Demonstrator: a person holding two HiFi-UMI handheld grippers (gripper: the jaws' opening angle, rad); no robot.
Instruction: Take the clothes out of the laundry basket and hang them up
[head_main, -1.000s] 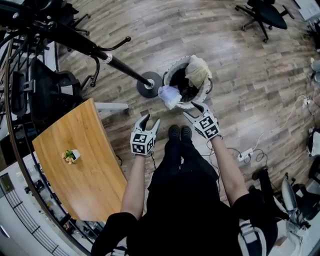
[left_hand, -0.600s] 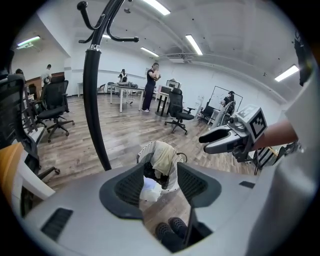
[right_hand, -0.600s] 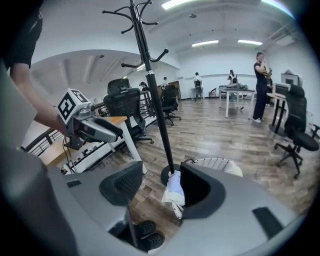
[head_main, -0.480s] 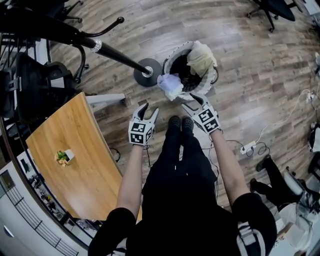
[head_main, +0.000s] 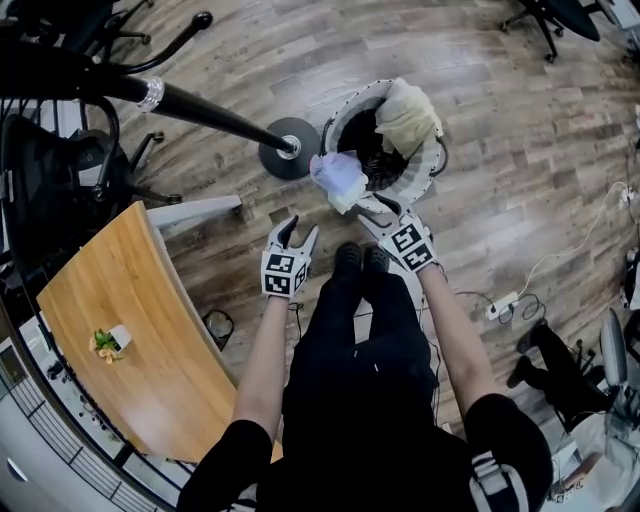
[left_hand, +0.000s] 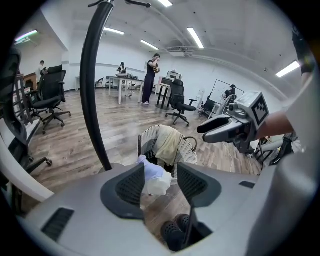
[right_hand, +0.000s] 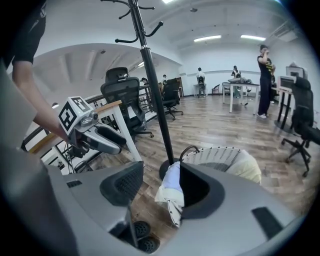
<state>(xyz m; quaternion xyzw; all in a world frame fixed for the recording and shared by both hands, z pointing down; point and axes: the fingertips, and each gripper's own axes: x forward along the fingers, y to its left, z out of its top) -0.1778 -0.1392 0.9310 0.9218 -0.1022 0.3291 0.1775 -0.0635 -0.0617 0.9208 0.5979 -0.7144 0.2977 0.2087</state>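
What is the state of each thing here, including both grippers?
laundry basket, upright on floor, clothes inside
pale lilac garment, draped over basket's near rim
cream garment, draped over far rim
coat stand, upright, visible hooks bare
left gripper, open, empty
right gripper, open, empty

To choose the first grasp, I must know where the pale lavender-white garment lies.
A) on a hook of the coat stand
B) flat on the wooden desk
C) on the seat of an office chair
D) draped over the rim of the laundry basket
D: the lavender-white garment hangs over the laundry basket rim, on the side nearest the coat stand base.
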